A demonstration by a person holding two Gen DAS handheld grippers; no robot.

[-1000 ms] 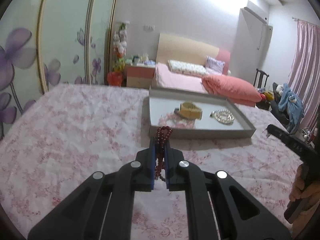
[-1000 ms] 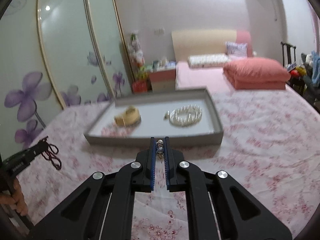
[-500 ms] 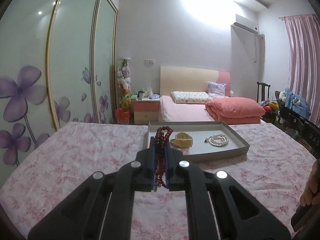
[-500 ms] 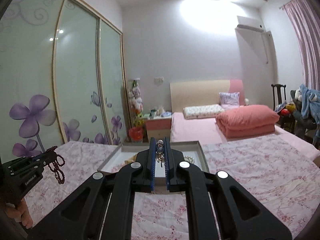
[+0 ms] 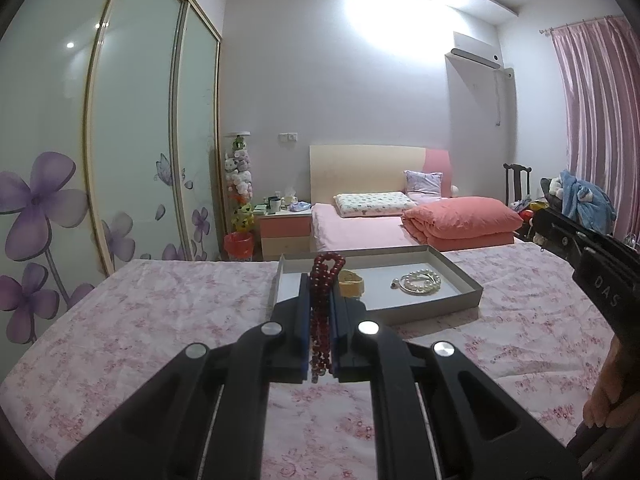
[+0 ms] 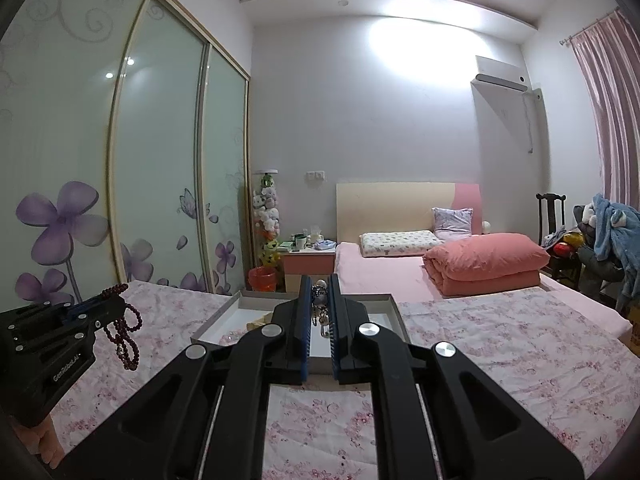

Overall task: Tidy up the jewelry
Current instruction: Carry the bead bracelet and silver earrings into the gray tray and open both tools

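Grippers both clamped: left gripper (image 5: 320,304) pinches red bead strand (image 5: 322,312), loops hanging clear of floral bedspread (image 5: 160,320); right gripper (image 6: 319,312) pinches small silver chain piece (image 6: 319,300). Grey tray (image 5: 460,280) on bed ahead w/ pearl bracelet (image 5: 420,282) + gold band (image 5: 351,286) inside.

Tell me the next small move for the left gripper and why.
Probably carry it forward over the tray: the left gripper is shut on the red bead strand, held above the bedspread short of the tray, where the pearl bracelet already lies.
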